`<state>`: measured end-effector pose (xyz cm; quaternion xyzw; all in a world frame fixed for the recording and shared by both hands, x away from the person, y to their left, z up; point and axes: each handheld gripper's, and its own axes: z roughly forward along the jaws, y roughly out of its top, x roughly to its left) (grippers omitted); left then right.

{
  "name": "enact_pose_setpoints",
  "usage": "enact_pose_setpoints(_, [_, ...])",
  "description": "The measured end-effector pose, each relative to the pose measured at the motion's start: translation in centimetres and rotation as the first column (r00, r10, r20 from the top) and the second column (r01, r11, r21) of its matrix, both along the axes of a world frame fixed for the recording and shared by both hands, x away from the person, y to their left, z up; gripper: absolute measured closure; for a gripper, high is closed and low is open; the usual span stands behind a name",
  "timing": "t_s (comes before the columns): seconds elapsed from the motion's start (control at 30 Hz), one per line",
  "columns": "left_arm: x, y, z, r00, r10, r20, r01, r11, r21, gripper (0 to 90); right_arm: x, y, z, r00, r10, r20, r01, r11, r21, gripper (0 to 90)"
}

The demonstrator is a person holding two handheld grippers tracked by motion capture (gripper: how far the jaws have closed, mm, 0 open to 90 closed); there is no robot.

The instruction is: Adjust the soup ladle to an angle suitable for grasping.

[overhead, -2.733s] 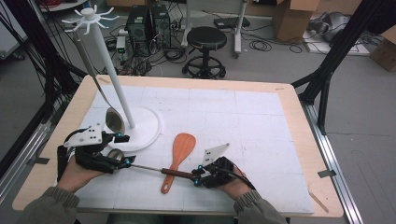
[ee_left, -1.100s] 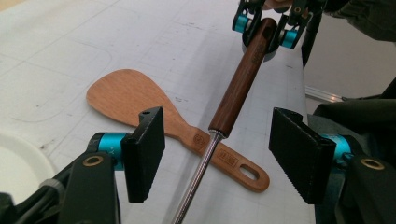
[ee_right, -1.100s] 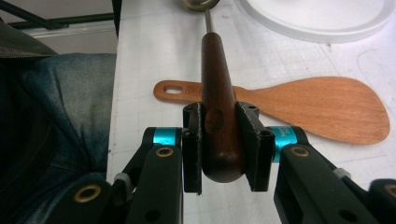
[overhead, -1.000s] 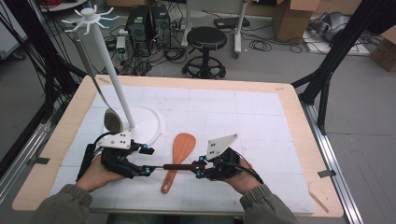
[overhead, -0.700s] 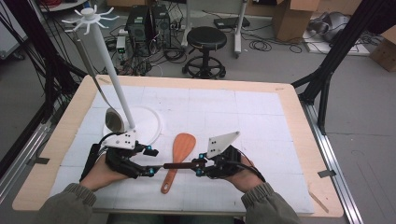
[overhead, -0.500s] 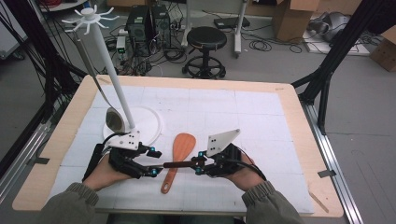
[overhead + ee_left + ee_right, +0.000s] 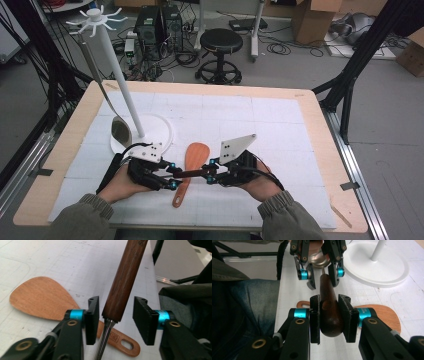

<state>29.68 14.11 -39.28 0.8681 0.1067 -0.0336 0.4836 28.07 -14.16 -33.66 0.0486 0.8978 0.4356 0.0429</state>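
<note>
handing over: a utensil with a dark wooden handle (image 7: 331, 312) and a metal shaft is held level above the table between the two grippers, at the lower centre of the high view
right gripper (image 7: 329, 317): jaws clamped on the thick butt of the handle, pads pressing both sides; low in the right gripper view
left gripper (image 7: 117, 316): jaws set around the thin end of the handle where the metal shaft begins; both pads stand a little off the wood, so no grip yet
what changed: compared with the earlier high views, the left hand has slid in toward the right one and the left jaws have just been closing around the handle; the utensil, which lay near the table, is now raised
what it means: judged as the take-over step of a pass from right to left; the right hold should stay until the left pads bite
wooden spatula (image 7: 192, 162): lies flat on the white mat just under the held utensil, blade toward the far side
stand (image 7: 122, 95): white pole on a round base, upper left of the high view, with a metal ladle (image 7: 120, 131) hanging by it; likely where the utensil goes next
</note>
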Motion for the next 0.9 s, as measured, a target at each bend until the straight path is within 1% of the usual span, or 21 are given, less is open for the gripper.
enact_pose_setpoints(0.03, [0.1,-0.1,0.0,1.0,-0.003,0.007,0.003,1.0,0.008,61.8,0.0,0.0,0.0,1.0,-0.002,-0.007,0.002,1.0,0.0,72.5])
enact_pose_setpoints(0.07, [0.1,-0.1,0.0,0.9999,0.005,0.012,-0.006,0.9999,0.012,63.5,0.0,0.0,0.0,0.9998,-0.007,-0.017,0.007,1.0,0.006,72.4])
enact_pose_setpoints(0.1, [0.2,-0.2,0.0,0.9999,0.01,0.012,-0.01,0.9999,0.009,66.6,0.2,-0.1,0.0,0.9997,-0.009,-0.021,0.01,1.0,0.013,72.2])
enact_pose_setpoints(0.13, [0.3,-0.2,0.0,0.9999,0.008,0.006,-0.008,0.9999,0.006,67.6,0.2,-0.2,-0.1,0.9995,-0.012,-0.028,0.013,1.0,0.016,72.1])
enact_pose_setpoints(0.2, [0.3,-0.2,0.0,0.9997,0.014,0.019,-0.014,0.9999,0.008,67.9,0.3,-0.3,-0.2,0.9991,-0.017,-0.038,0.018,0.999,0.027,71.4])
enact_pose_setpoints(0.27, [0.4,-0.1,0.1,0.9997,0.016,0.02,-0.016,0.9998,0.009,68.1,0.5,-0.6,-0.3,0.9975,-0.041,-0.058,0.044,0.998,0.047,66.3])
enact_pose_setpoints(0.3, [0.4,0.0,0.1,0.9996,0.02,0.022,-0.02,0.9998,0.006,68.2,0.6,-0.8,-0.4,0.9968,-0.054,-0.059,0.057,0.997,0.06,63.0])
enact_pose_setpoints(0.33, [0.5,0.1,0.2,0.9994,0.026,0.022,-0.026,0.9997,0.002,68.2,0.7,-0.9,-0.5,0.9955,-0.069,-0.065,0.073,0.995,0.064,60.1])
enact_pose_setpoints(0.37, [0.5,0.1,0.2,0.9994,0.03,0.02,-0.03,0.9996,-0.003,68.3,0.8,-1.1,-0.7,0.9928,-0.086,-0.083,0.092,0.993,0.069,59.0])
enact_pose_setpoints(0.4, [0.6,0.2,0.2,0.9991,0.037,0.022,-0.037,0.9993,-0.009,68.4,0.9,-1.2,-0.8,0.9922,-0.085,-0.091,0.093,0.993,0.079,58.3])
enact_pose_setpoints(0.47, [0.6,0.3,0.4,0.9984,0.049,0.027,-0.048,0.9988,-0.011,68.5,0.9,-1.4,-1.0,0.9896,-0.102,-0.102,0.11,0.991,0.077,55.2])
enact_pose_setpoints(0.57, [0.7,0.4,0.5,0.9982,0.055,0.023,-0.054,0.9982,-0.027,68.8,1.0,-1.4,-1.1,0.9854,-0.125,-0.116,0.136,0.987,0.088,50.6])
enact_pose_setpoints(0.6, [0.7,0.5,0.6,0.9983,0.052,0.026,-0.052,0.9984,-0.024,68.8,1.0,-1.4,-1.1,0.9829,-0.134,-0.125,0.147,0.985,0.095,49.8])
enact_pose_setpoints(0.67, [0.8,0.5,0.7,0.9982,0.054,0.026,-0.053,0.998,-0.034,69.0,1.1,-1.4,-1.1,0.9798,-0.147,-0.136,0.162,0.981,0.104,47.8])
enact_pose_setpoints(0.73, [0.8,0.6,0.9,0.9978,0.064,0.016,-0.063,0.9959,-0.066,69.2,1.1,-1.3,-1.0,0.977,-0.159,-0.142,0.175,0.979,0.107,46.4])
enact_pose_setpoints(0.87, [1.0,0.5,1.5,0.9971,0.072,0.024,-0.069,0.9942,-0.082,69.9,1.3,-1.3,-0.9,0.9689,-0.186,-0.163,0.207,0.971,0.124,43.3])
enact_pose_setpoints(0.9, [1.1,0.5,1.6,0.997,0.073,0.025,-0.071,0.9937,-0.086,70.1,1.4,-1.3,-0.8,0.9692,-0.184,-0.164,0.206,0.97,0.13,43.2])
